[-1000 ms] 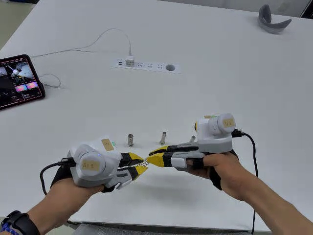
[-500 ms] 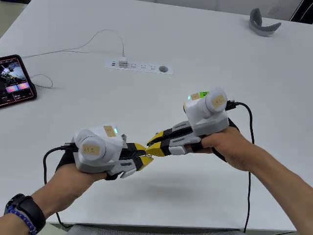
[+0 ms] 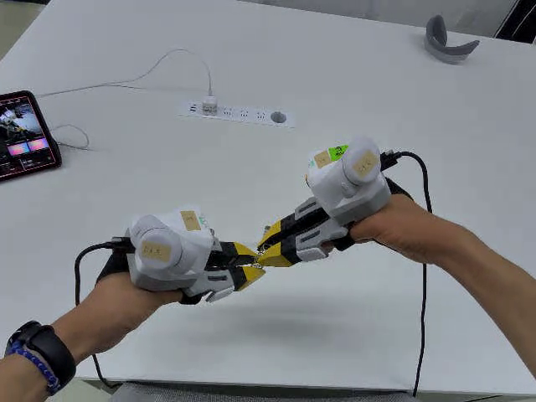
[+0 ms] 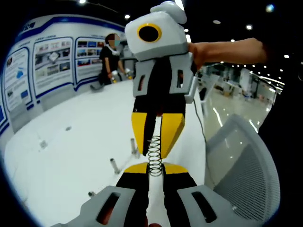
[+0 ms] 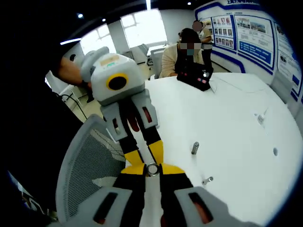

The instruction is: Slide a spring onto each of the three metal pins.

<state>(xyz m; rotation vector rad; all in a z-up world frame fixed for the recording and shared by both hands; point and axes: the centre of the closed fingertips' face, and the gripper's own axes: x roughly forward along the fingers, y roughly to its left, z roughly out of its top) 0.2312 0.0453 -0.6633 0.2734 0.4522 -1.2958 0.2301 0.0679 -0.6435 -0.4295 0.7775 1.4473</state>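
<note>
While left tool (image 3: 248,270) and right tool (image 3: 265,249) pinch spring (image 4: 154,156), axis runs tip-to-tip.

Left claw (image 3: 244,273) and right claw (image 3: 270,254) meet tip-to-tip, jaws pinched together.

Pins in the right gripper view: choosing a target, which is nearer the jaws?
The lower pin, just right of the yellow jaws; the other pin stands farther out on the table.

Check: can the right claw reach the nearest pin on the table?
Likely yes: the pin stands clear on the table past the right claw, but the left claw also grips its spring.
</note>
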